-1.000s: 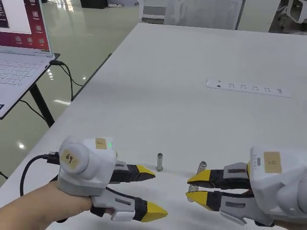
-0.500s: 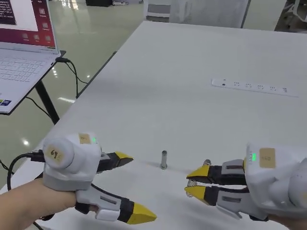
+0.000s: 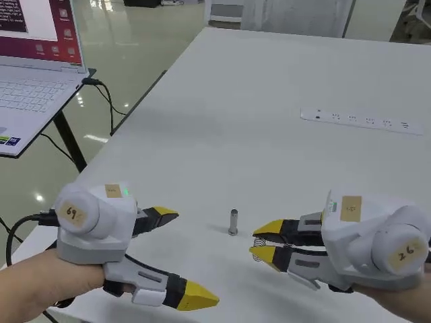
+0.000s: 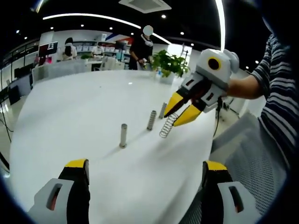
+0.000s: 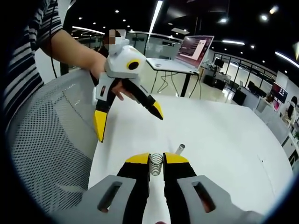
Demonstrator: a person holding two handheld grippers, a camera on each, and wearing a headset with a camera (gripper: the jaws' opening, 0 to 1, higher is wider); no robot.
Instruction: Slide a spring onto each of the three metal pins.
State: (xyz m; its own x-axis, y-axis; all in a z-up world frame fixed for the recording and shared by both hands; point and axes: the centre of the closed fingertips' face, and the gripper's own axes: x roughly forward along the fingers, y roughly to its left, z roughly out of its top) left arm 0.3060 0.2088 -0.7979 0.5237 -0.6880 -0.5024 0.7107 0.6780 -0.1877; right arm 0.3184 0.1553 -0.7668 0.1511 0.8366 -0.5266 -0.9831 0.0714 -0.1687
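Right gripper (image 3: 256, 242): clamped on spring (image 5: 156, 164) | Left gripper (image 3: 195, 256): jaws apart, empty | Risk: spring bore off-axis to pin (image 3: 233, 222) may snag and pop free

Our left gripper (image 4: 145, 164) gapes wide. Ahead, between its jaws, a bare metal pin (image 4: 123, 135) stands upright; beyond it, the right gripper (image 4: 171, 118) clasps a spring (image 4: 164, 129).

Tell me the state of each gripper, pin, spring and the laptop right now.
left gripper: open, empty.
right gripper: shut on the spring.
spring: clamped in the right gripper, on no pin.
first pin: upright, bare.
second pin: upright, looks ribbed, perhaps carrying a spring.
laptop: open, screen lit.
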